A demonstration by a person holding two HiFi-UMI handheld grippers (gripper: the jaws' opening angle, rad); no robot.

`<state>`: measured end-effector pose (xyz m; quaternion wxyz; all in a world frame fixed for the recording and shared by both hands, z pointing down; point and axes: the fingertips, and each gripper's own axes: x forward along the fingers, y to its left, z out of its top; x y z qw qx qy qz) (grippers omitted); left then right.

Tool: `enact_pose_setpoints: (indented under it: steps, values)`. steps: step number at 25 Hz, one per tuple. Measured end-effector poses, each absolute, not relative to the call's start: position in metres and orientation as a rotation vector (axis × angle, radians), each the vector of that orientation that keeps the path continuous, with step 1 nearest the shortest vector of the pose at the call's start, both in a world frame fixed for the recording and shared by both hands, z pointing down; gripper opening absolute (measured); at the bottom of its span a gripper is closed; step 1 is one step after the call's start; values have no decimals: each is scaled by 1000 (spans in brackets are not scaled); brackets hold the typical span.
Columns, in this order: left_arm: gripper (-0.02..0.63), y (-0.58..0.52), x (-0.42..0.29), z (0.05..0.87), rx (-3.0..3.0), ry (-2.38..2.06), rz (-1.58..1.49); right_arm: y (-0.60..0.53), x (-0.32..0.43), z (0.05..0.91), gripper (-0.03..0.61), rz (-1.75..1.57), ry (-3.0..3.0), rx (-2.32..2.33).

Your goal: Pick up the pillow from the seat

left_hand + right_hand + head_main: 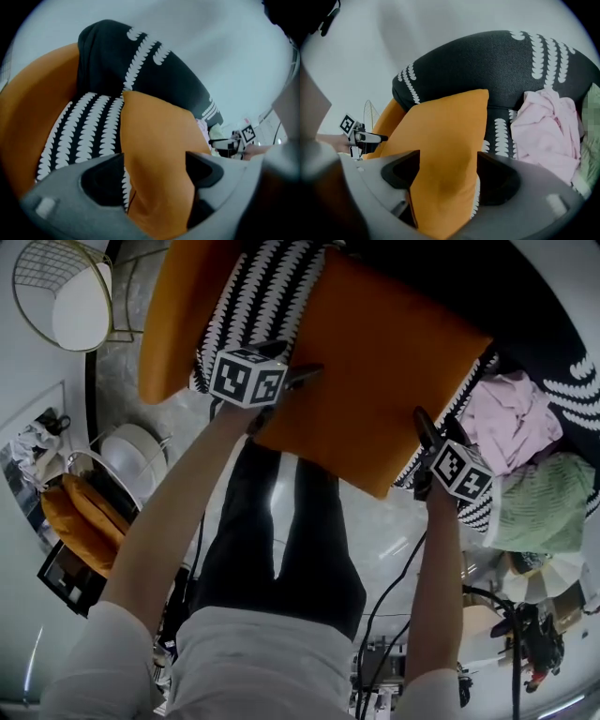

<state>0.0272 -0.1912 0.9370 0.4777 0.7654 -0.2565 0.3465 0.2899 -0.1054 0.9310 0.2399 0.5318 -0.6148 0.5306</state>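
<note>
Two open claws, left claw (298, 379) and right claw (422, 423), straddled the orange pillow (375, 362) at frame centre, unclamped, so lifting it off the seat (267, 296) likely remained.

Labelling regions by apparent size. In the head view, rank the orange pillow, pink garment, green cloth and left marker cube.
1. orange pillow
2. pink garment and green cloth: look alike, not ranked
3. left marker cube, smallest though nearer the camera
</note>
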Motion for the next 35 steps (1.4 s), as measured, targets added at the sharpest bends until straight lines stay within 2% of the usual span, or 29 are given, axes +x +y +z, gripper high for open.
enact_pose_setpoints:
  steps: [3,6,8,13,14,16,19,26,35]
  values:
    - [433,-187,28,955,1812,-619,855,-106,292,942,413,1460,-1658,1448]
    - [430,-182,34,970,1787,-594,879,-104,292,955,414,1496,-1653,1426]
    - [372,-181,39,975,1796,-577,885,-106,290,961,406,1518,-1665,1409]
    - [258,-181,47,972,1850,-544,876,-111,278,963,309,1503,-1715,1338]
    - [206,-179,49,970,1854,-529,872,-111,275,963,280,1498,-1721,1319]
    - [149,-175,54,967,1851,-511,878,-108,270,962,205,1492,-1735,1279]
    - [108,-171,59,963,1861,-515,894,-105,264,956,127,1479,-1753,1257]
    - [84,-163,57,941,1892,-524,905,-98,255,934,84,1504,-1789,1241]
    - [83,-147,43,876,1914,-569,859,-87,243,870,80,1531,-1846,1257]
